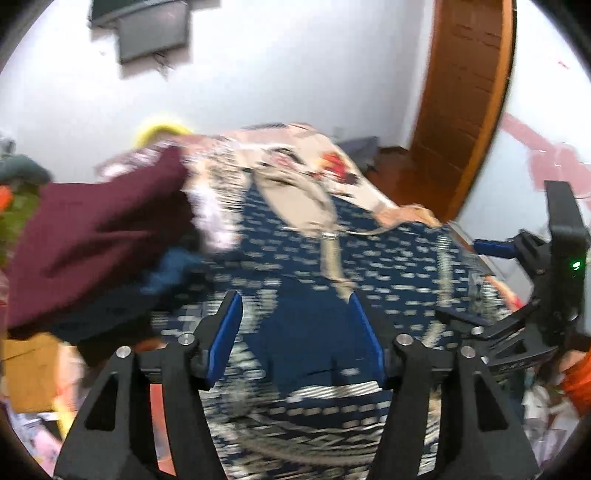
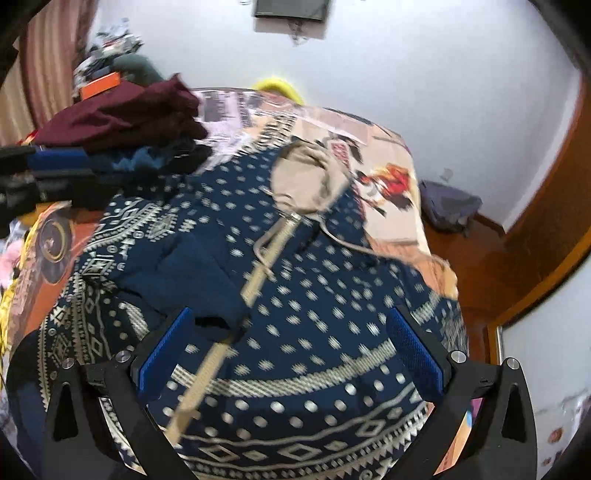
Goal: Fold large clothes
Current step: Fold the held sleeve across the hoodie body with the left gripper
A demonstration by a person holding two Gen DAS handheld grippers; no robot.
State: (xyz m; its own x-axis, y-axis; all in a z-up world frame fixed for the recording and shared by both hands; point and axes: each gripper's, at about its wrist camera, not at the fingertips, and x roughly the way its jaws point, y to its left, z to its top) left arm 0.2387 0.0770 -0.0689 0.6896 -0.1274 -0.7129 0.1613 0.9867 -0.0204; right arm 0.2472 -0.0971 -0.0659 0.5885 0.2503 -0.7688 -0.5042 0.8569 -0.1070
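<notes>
Looking down past our own jaws, we list first the left gripper (image 1: 295,332) at the bottom centre of the left wrist view: black angular arms, blue ribbed pads, jaws parted about halfway, nothing pinched between them, with cloth lying beneath the gap. The right gripper (image 2: 291,362), bottom centre of the right wrist view, stands spread wide, its pads (image 2: 166,350) clear of the fabric below.

Next, the navy garment (image 2: 314,295): soft woven cloth, dark blue, printed with pale dots and bands of diamonds and zigzags, a cream placket running down its middle and a beige-lined neck opening toward the upper centre. It lies spread across the bed, filling the middle of both views.

Beneath it, the bedsheet (image 2: 391,155): cream, printed with red and orange figures.

At the upper left, a folded maroon cloth (image 2: 122,114), matte and thick, sits on top of darker folded pieces.

Farther back, a yellow rounded object (image 2: 277,86) at the bed's far edge, a white wall, a dark wall-mounted panel (image 2: 291,9) at the top, and a brown wooden door frame (image 1: 465,92) at the right.
</notes>
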